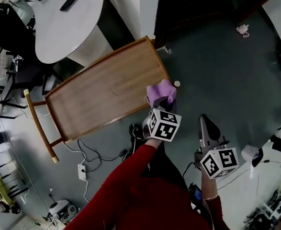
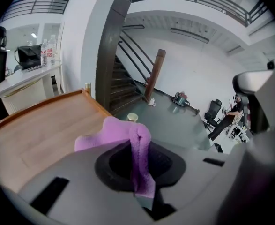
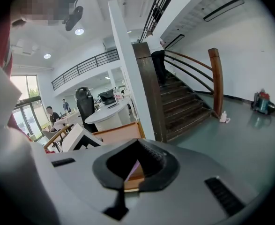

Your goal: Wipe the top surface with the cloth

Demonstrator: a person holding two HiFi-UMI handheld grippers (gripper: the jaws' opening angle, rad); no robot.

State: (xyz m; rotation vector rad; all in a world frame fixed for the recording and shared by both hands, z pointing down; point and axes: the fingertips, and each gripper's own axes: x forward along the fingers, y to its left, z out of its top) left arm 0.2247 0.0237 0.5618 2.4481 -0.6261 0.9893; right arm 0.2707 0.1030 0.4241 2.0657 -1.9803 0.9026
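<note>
The left gripper [image 1: 162,101] has its jaws pressed together on a purple cloth [image 1: 160,90]. In the left gripper view the cloth [image 2: 128,136] runs down as a folded strip into the closed gap between the jaws of the left gripper [image 2: 142,191], and the rest of it bunches out ahead of the tips.

The right gripper [image 1: 204,119] also has its jaws pressed together, with nothing between them. In the right gripper view the two jaws of the right gripper [image 3: 121,191] meet along a thin line. A sliver of wood and purple shows through the rounded opening above that line.

From the head view, the cloth sits at the near right corner of a wooden table top [image 1: 97,95] with a raised rim. It lies against the rim close to a round corner knob [image 1: 177,84]. The left gripper view shows the cloth resting on the wood [image 2: 34,130] near that same corner.

The right gripper is off the table, to the right of the left gripper, above the grey-green floor [image 1: 217,56]. A red sleeve [image 1: 130,190] leads up to the left gripper.

A white round table [image 1: 68,18] stands beyond the wooden one. Cables and a power strip [image 1: 82,169] lie on the floor below it. A dark wooden staircase [image 3: 184,107] shows in the right gripper view.
</note>
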